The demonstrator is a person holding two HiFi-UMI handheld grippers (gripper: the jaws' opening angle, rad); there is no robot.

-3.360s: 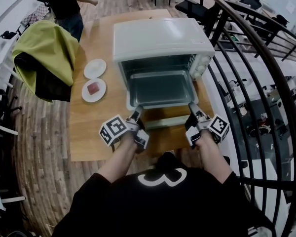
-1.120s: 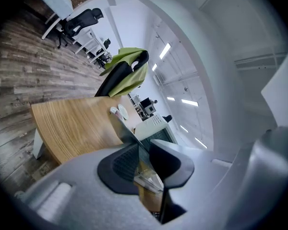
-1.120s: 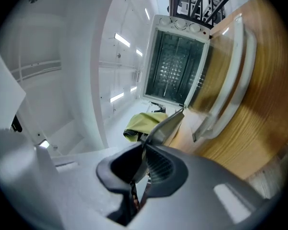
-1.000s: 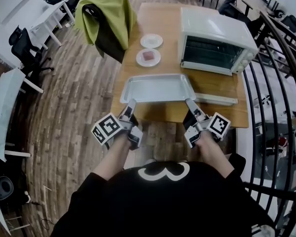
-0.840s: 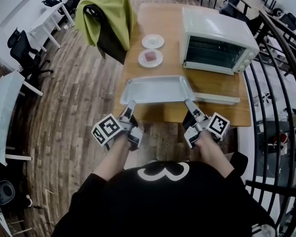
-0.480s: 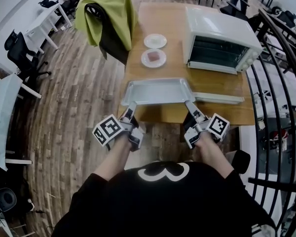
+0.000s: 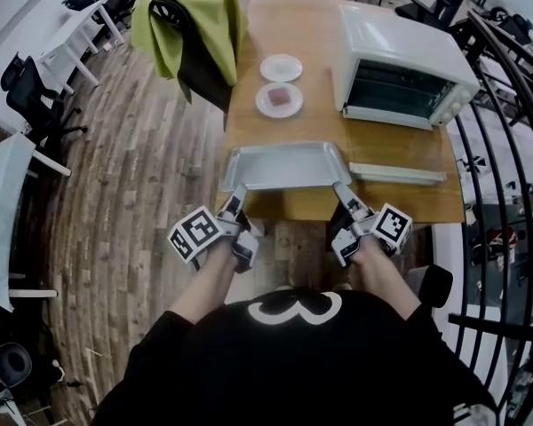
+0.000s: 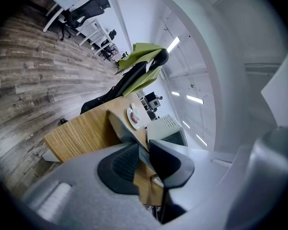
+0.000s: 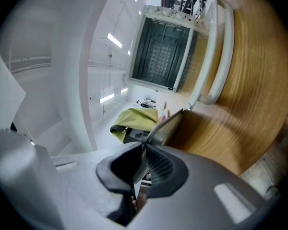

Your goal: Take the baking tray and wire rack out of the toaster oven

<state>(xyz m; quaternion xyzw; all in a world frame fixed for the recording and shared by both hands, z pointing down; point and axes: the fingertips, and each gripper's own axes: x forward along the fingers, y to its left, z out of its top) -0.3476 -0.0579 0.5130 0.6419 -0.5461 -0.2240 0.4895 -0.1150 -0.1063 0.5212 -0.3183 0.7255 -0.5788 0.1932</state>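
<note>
The grey baking tray lies level over the near left part of the wooden table. My left gripper is shut on its near left rim and my right gripper on its near right rim. In the left gripper view the jaws pinch the tray's thin edge. The right gripper clamps the same rim. The white toaster oven stands at the back right, its door folded down. The wire rack shows inside the oven.
Two white plates stand left of the oven, the nearer one with a reddish piece on it. A chair draped in green cloth stands at the table's left corner. A black railing runs along the right. Wooden floor lies to the left.
The tray has come out of the oven and moved to the left, in front of the plates. Over the last second it sank a little with both grippers still on it.
</note>
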